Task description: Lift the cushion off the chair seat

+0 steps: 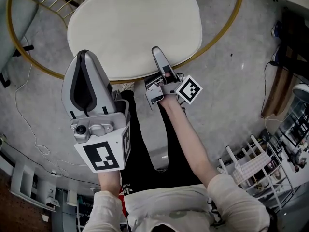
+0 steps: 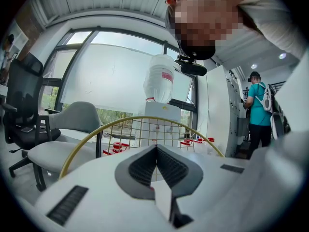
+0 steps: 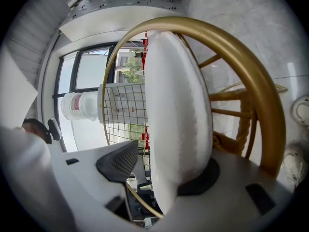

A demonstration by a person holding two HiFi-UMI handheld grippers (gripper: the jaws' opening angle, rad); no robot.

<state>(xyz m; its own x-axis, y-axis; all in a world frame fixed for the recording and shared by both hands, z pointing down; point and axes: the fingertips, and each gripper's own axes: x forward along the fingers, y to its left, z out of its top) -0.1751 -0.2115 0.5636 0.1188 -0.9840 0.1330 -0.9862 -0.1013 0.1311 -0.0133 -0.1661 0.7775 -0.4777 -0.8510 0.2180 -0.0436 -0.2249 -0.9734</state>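
Cushion: the white, oval, padded fabric cushion (image 1: 135, 28) lies flat on the seat and covers most of it. Its near edge faces the person.
Chair: a round chair with a gold metal hoop frame (image 3: 260, 100) and a gold wire-grid back (image 2: 154, 129), standing on the grey concrete floor (image 1: 231, 91).
Right gripper: the right gripper (image 1: 159, 57) is at the cushion's near edge, with its jaws spread to either side of the rim. In the right gripper view one dark pad (image 3: 205, 170) lies against the cushion's face. The other ribbed pad (image 3: 120, 161) stands clear of it with a gap between, so the cushion is straddled but not pinched.
Left gripper: the left gripper (image 1: 86, 57) is raised well above the chair, near the person's body. Its jaws are pressed together on nothing, and only the chair back and the room show past their tips.
Step in hand: by my reading this is the approach to the grasp. The rim is between the right jaws, the cushion rests on the seat and no lift has begun.
Next move: it likely calls for closing the right jaws firmly on the soft rim, then raising it up and away from the hoop.
Handling: a cushion this broad, held at one edge, will probably sag and hang. The lift may need height to clear the frame, or the left gripper could open and take another part of the rim.
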